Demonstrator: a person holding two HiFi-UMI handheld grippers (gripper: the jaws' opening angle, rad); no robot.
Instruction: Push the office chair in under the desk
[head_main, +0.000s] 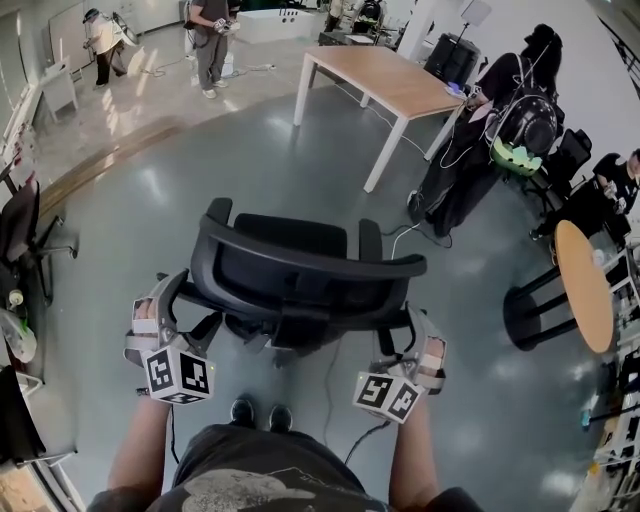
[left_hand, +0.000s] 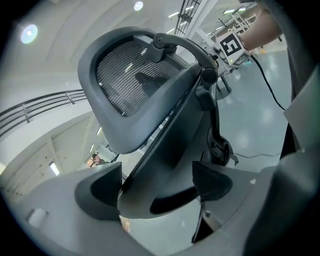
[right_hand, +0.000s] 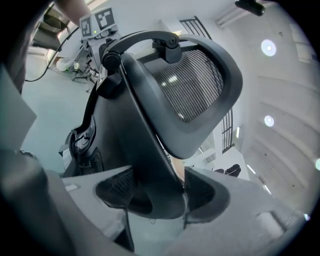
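The black mesh-backed office chair (head_main: 300, 262) is standing on the glossy grey floor (head_main: 140, 190) with its back turned to the person. It is sitting well short of the light wooden rectangular desk on white legs (head_main: 385, 75), which is lying beyond the chair's seat and a little to its right. The left gripper (head_main: 172, 298) (left_hand: 157, 182) is clamping the left edge of the chair's curved back frame, both pads touching it. The right gripper (head_main: 403, 335) (right_hand: 155, 192) is gripping the opposite edge of the same frame, pads closed on the rim. Open floor is stretching between the chair and the desk. A person in dark clothes (head_main: 465, 165) is standing off the chair's front right, beside the desk's near corner, with a white cable (head_main: 405, 232) trailing on the floor near the chair's right arm. A round wooden table (head_main: 585, 285) is standing far to the chair's right, and another dark chair (head_main: 20, 225) far to its left.
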